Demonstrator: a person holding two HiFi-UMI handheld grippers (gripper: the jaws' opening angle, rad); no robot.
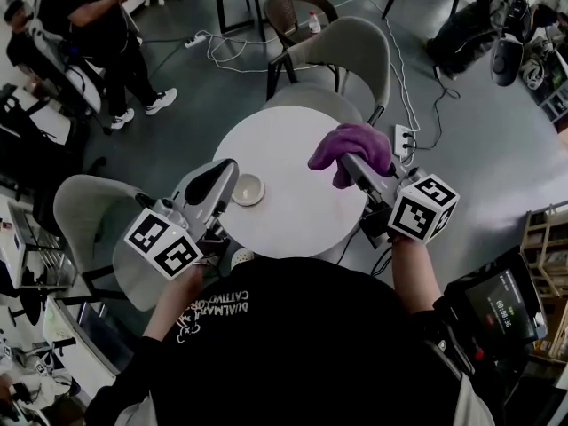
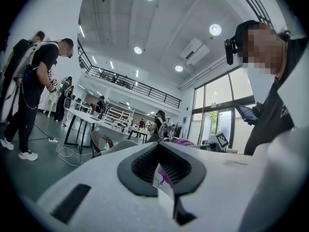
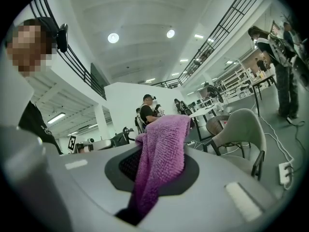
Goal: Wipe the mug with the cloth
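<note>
A small cream mug [image 1: 248, 190] stands upright on the round white table [image 1: 293, 216], near its left edge. My left gripper [image 1: 220, 181] hangs just left of the mug, tilted upward, its jaws shut with nothing between them [image 2: 162, 171]. My right gripper [image 1: 352, 160] is over the table's right side and is shut on a purple cloth [image 1: 353, 146], which drapes over its fingertips. In the right gripper view the cloth [image 3: 161, 151] fills the gap between the jaws and hangs toward the camera. The mug shows in neither gripper view.
A grey chair [image 1: 351, 56] stands behind the table and another grey chair [image 1: 89, 216] at its left. A power strip [image 1: 404, 140] and cables lie on the floor at the right. A person [image 1: 89, 20] stands at the upper left.
</note>
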